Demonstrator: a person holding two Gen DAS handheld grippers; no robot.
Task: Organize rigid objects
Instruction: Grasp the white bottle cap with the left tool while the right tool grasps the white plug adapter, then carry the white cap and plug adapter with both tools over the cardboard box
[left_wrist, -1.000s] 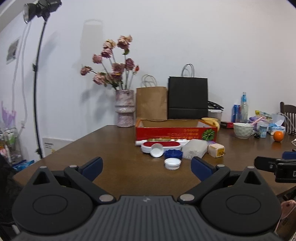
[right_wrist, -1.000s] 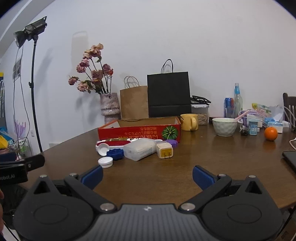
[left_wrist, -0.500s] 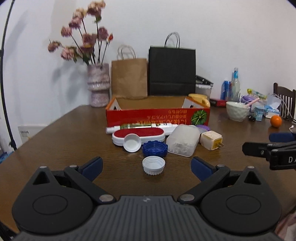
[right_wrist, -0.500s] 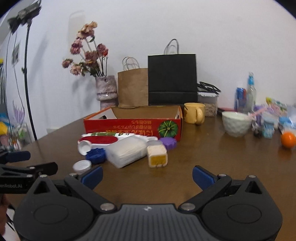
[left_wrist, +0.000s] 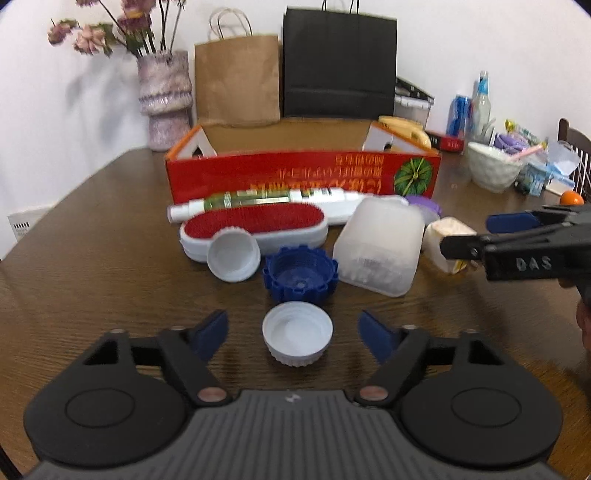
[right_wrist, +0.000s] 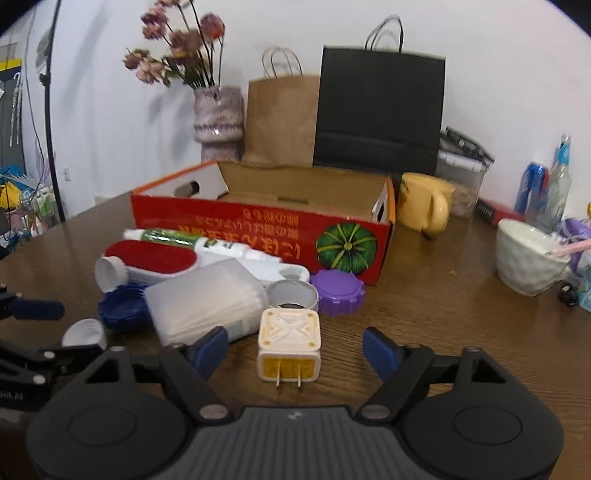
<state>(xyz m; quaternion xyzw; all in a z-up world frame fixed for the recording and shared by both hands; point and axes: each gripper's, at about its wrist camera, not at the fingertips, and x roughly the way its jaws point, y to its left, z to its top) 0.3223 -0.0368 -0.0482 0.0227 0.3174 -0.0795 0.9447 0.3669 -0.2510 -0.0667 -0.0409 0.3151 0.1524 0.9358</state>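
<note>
My left gripper is open, its blue pads on either side of a white bottle cap that lies on the table. Beyond lie a blue ridged cap, another white cap, a red-topped brush, a tube and a frosted plastic box. My right gripper is open around a cream plug adapter, prongs toward me. A purple cap and a clear lid lie behind it. An open red cardboard box stands behind them all.
A vase of dried flowers, a brown bag and a black bag stand along the wall. A yellow mug, a white bowl, bottles and an orange are at the right on the wooden table.
Both grippers have moved forward and down toward the pile. The white cap now lies between the left fingers and the plug adapter between the right fingers.
</note>
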